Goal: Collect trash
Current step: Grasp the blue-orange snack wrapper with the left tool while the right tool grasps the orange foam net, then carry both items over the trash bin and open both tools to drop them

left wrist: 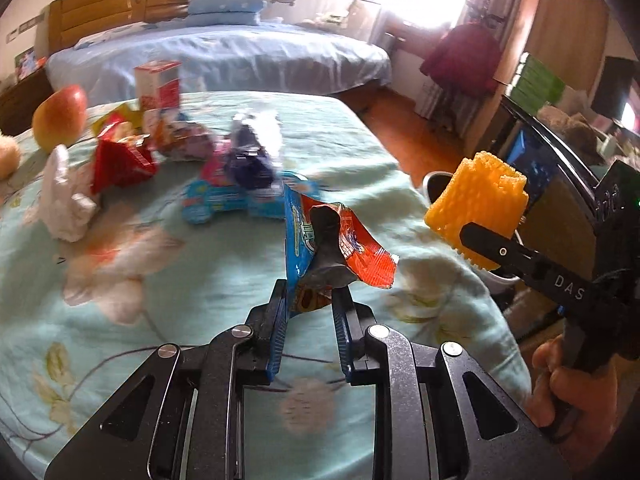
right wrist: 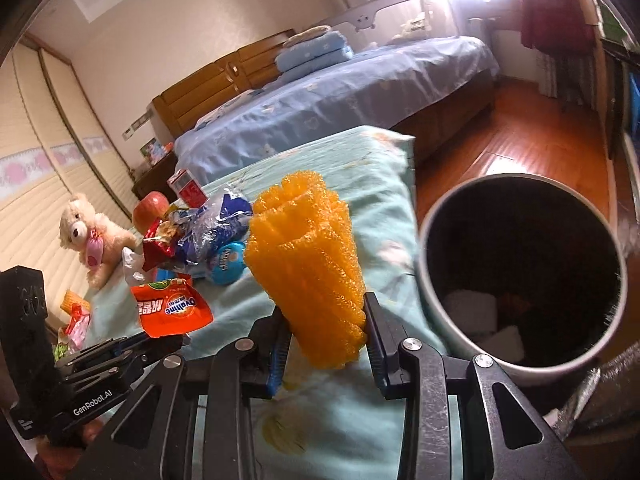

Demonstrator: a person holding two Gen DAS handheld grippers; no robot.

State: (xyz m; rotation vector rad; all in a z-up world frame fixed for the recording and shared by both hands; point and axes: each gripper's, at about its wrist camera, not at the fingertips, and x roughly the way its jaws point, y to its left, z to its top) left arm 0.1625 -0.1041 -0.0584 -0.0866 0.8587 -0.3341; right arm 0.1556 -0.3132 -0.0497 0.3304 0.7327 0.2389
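The left gripper point(left wrist: 308, 296) is clenching an orange-and-blue Ovaltine snack wrapper point(left wrist: 340, 248), lifted clear of the floral bedspread point(left wrist: 120, 320), probably for carrying to the bin. The right gripper point(right wrist: 326, 334) is squeezing an orange foam fruit net point(right wrist: 308, 256) upright between its pads, beside the open trash bin point(right wrist: 436, 304), which is standing at the bed's edge and already holding white scraps. Farther back, more wrappers point(left wrist: 240, 152), a crumpled tissue point(left wrist: 66, 196), a red carton point(left wrist: 158, 80) and an apple point(left wrist: 60, 116) are lying uncollected.

Each camera rides its own tool, looking forward and down, close over the bed point(left wrist: 120, 280). Both views share the wrapper pile point(left wrist: 224, 160) and far bed point(right wrist: 340, 92).
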